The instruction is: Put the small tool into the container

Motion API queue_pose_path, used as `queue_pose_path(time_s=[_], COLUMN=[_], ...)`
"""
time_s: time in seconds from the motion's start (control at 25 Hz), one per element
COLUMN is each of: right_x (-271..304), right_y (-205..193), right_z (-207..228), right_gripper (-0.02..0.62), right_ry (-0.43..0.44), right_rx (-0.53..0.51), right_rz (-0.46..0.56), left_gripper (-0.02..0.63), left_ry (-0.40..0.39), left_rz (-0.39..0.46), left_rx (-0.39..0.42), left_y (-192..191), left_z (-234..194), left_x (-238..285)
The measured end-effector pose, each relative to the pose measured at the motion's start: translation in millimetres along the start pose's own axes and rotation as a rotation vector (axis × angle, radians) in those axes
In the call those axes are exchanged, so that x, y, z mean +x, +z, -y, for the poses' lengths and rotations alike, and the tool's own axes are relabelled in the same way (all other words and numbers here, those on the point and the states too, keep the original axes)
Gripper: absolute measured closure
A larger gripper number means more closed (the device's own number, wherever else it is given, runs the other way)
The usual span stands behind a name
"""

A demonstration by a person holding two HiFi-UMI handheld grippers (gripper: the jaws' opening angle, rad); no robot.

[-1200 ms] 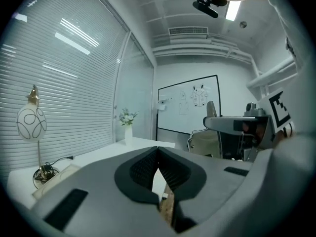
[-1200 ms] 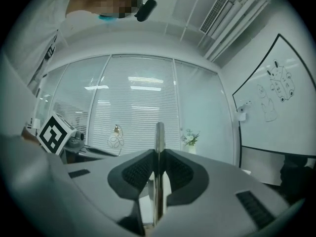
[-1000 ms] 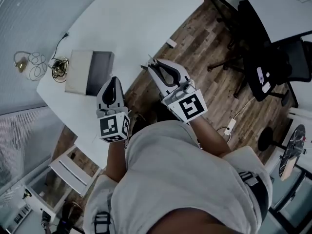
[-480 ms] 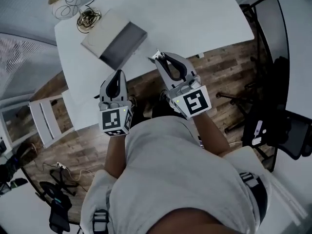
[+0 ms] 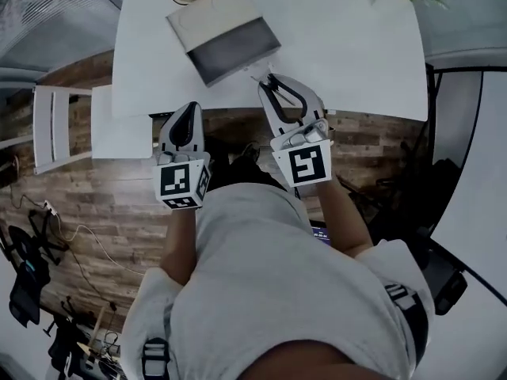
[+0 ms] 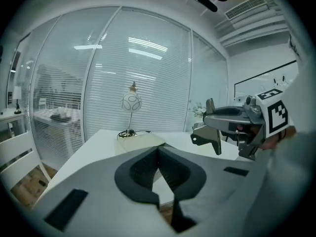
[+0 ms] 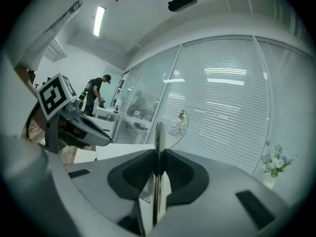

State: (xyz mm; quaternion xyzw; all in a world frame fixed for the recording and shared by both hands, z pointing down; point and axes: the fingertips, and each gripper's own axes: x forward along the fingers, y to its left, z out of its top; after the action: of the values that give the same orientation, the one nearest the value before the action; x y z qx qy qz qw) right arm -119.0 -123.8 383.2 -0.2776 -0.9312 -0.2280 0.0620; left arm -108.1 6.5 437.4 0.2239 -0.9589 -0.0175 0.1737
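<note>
Both tongs have swung round and come down toward the table (image 5: pixel 348 46) since a second ago. The container (image 5: pixel 224 34), which then lay off to the left of my left tongs (image 5: pixel 188 106), now sits straight ahead of both pairs.

My right tongs (image 5: pixel 266 79) are clamped on the small tool (image 7: pixel 157 181). It is a thin, flat strip of shiny metal, seen edge-on in the right gripper view. It stands upright between the two dark pads, reaching a little past their tips and running back down toward the tongs' body. In the head view only its pale tip shows at the front of those tongs, over the table's near edge and just short of the container's dark end.

The container is a shallow box, pale beige on its far half and dark grey on the half nearest me, lying at a slant on the table.

My left tongs are closed on nothing, pads meeting at the tips. They hang beside the right pair, over the wooden floor (image 5: pixel 119 204) just short of the table edge.
</note>
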Motion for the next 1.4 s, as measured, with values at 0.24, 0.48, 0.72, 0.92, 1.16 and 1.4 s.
queue_pose_path(time_s=[0.24,0.48,0.72,0.92,1.16,1.4], right_x=[39,72,103,140,164,181], right_y=[6,-7,-29,-42,-64,-84], right_z=[-22,-43,-58,-67,-76,-81], right_gripper=[0.508,0.508,0.508,0.508,0.508,0.508], right_ry=[0.039,0.101,0.171,0.192,0.226,0.249], right_rx=[-0.196,-0.341,-0.452,-0.525,-0.579,-0.633], right_rz=[-0.030,-0.089,-0.149,-0.191,-0.234,-0.270], left_gripper=[0.581,0.581,0.581,0.582,0.581,0.583], left_ry=[0.037,0.036,0.052,0.038,0.040,0.033], left_rz=[-0.004,-0.031,-0.073,-0.113,-0.128,-0.151], left_rx=[-0.054,-0.127,-0.168,-0.169,-0.213,-0.210], left_y=[-10,-29,-53,-68,-80,-91], left_z=[-36,-62,-81,-111,-122,-131], left_x=[4,18,36,54,63,71])
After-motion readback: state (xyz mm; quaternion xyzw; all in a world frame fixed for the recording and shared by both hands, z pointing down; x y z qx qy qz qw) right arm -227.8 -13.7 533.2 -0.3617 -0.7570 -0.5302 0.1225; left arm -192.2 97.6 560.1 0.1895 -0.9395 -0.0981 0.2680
